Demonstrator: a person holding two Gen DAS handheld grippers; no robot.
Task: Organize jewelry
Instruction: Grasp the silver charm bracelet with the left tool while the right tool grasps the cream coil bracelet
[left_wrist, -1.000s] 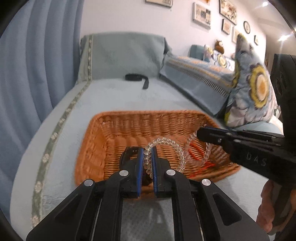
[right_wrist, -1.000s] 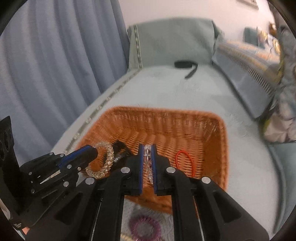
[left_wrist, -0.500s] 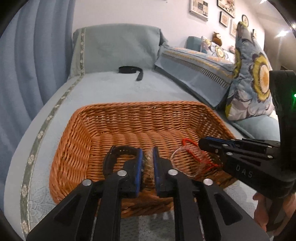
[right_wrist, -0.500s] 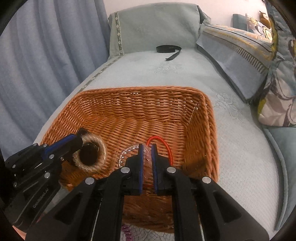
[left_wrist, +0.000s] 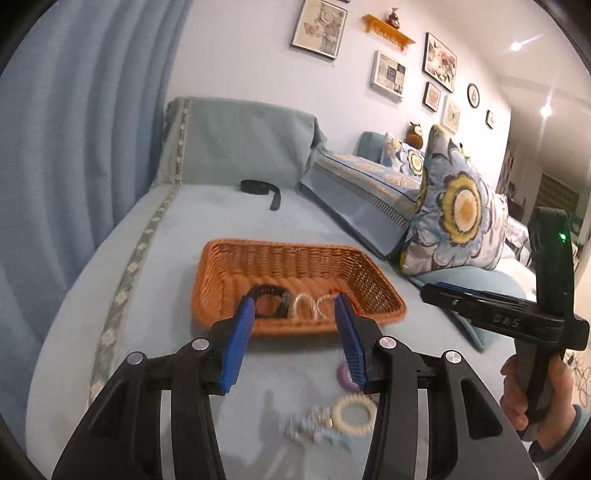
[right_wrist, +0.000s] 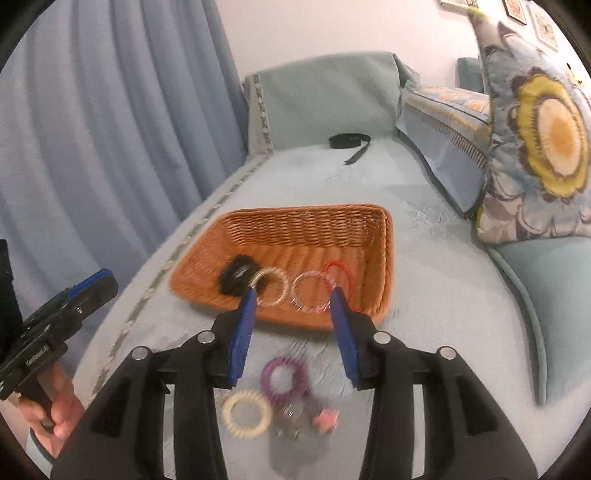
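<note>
An orange wicker basket (left_wrist: 284, 258) (right_wrist: 306, 225) sits on the sofa seat. In it lie a black band (right_wrist: 236, 275), a tan bead bracelet (right_wrist: 271, 286), a clear bead bracelet (right_wrist: 312, 291) and a red cord loop (right_wrist: 340, 271). My left gripper (left_wrist: 295, 306) is open and empty, above and in front of the basket. My right gripper (right_wrist: 293, 299) is open and empty too. On the seat below lie a purple coil ring (right_wrist: 282, 376), a cream coil ring (right_wrist: 245, 411) (left_wrist: 354, 411), a pink charm (right_wrist: 325, 419) and blurred bead pieces (left_wrist: 310, 430).
A black strap (left_wrist: 260, 188) (right_wrist: 349, 142) lies far back on the seat. A flowered cushion (left_wrist: 454, 218) (right_wrist: 539, 147) leans at the right. A blue curtain (left_wrist: 74, 147) hangs at the left. The right gripper shows in the left wrist view (left_wrist: 498, 314).
Both grippers opened and let their bead bracelets go into the basket. Both then pulled back and up, so the loose pieces on the seat came into view.
</note>
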